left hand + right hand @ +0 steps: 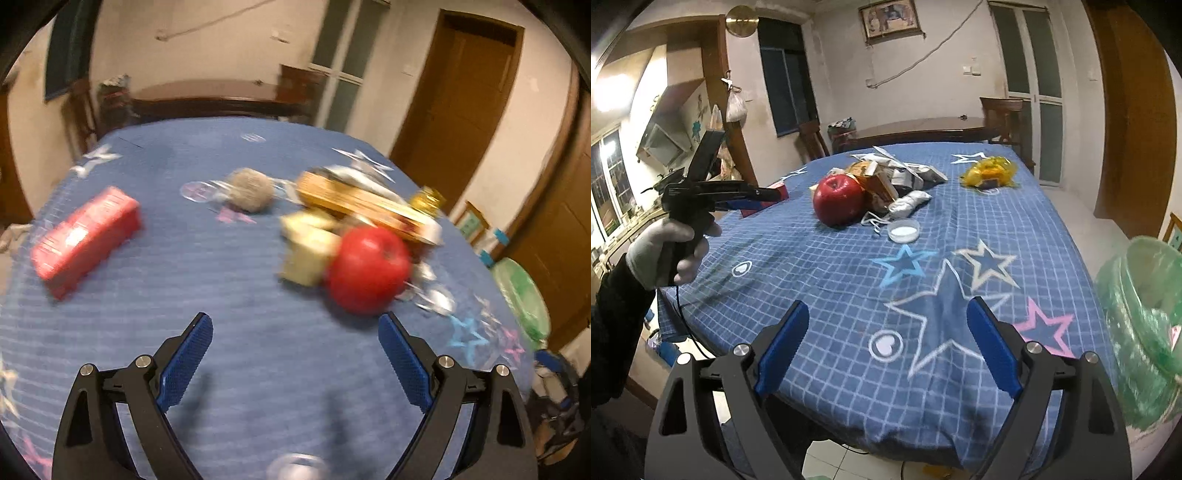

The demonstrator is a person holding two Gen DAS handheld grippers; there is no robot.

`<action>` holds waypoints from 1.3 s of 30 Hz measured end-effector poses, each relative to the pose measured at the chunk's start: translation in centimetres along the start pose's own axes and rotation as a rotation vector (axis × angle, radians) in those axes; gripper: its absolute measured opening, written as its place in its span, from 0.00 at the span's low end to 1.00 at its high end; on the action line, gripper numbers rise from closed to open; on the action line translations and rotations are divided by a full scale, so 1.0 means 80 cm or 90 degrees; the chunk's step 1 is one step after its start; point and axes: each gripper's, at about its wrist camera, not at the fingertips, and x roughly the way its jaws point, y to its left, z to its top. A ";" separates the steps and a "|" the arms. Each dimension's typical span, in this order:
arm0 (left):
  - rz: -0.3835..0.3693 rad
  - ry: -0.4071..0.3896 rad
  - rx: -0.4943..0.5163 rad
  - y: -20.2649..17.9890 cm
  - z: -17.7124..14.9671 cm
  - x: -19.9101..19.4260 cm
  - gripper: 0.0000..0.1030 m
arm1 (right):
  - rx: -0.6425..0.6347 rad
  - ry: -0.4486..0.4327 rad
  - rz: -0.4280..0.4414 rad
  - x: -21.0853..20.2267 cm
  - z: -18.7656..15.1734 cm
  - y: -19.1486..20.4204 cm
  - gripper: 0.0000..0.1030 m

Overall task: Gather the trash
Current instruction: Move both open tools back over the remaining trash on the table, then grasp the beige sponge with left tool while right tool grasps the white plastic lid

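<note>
Left tool (295, 325) wide, nothing between pads, angled down over blue-cloth counter (236, 295). Seen from right view, gloved left hand (670, 251) grips its handle at counter's left edge. Right tool (886, 314) wide, empty, near counter's front. Trash pile (890, 177) mid-counter behind red apple (837, 199); green-lined bin (1145, 332) beside counter, right.

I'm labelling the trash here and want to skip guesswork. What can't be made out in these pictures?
- Left wrist view: motion blur hides print on the red box and wrappers.
- Right wrist view: green-lined bin cut by the edge; contents unclear.
- Right wrist view: red box mostly behind the left tool.
</note>
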 end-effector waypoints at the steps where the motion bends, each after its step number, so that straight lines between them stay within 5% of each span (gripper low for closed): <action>1: 0.011 -0.002 0.002 0.012 0.005 0.000 0.88 | -0.003 0.001 0.002 0.002 0.004 0.002 0.82; 8: 0.079 0.013 0.087 0.078 0.045 0.020 0.88 | -0.001 0.017 0.027 0.031 0.022 0.015 0.83; 13: 0.089 0.014 0.062 0.126 0.064 0.040 0.88 | -0.005 0.042 0.036 0.061 0.028 0.026 0.83; 20: -0.135 0.014 0.090 0.060 0.068 0.043 0.82 | 0.008 0.064 0.050 0.097 0.043 0.024 0.83; 23: -0.152 0.020 0.123 0.030 0.075 0.057 0.82 | 0.009 0.064 0.053 0.105 0.053 0.023 0.83; 31: -0.114 0.082 0.038 0.045 0.085 0.114 0.88 | 0.018 0.070 0.058 0.114 0.054 0.022 0.83; 34: -0.067 0.066 0.029 0.067 0.075 0.094 0.90 | 0.016 0.071 0.059 0.112 0.052 0.021 0.83; 37: 0.045 0.039 0.019 0.099 0.059 0.061 0.89 | 0.020 0.066 0.058 0.108 0.053 0.016 0.83; 39: 0.031 0.013 -0.017 0.124 0.051 0.038 0.89 | 0.022 0.065 0.059 0.107 0.054 0.013 0.83</action>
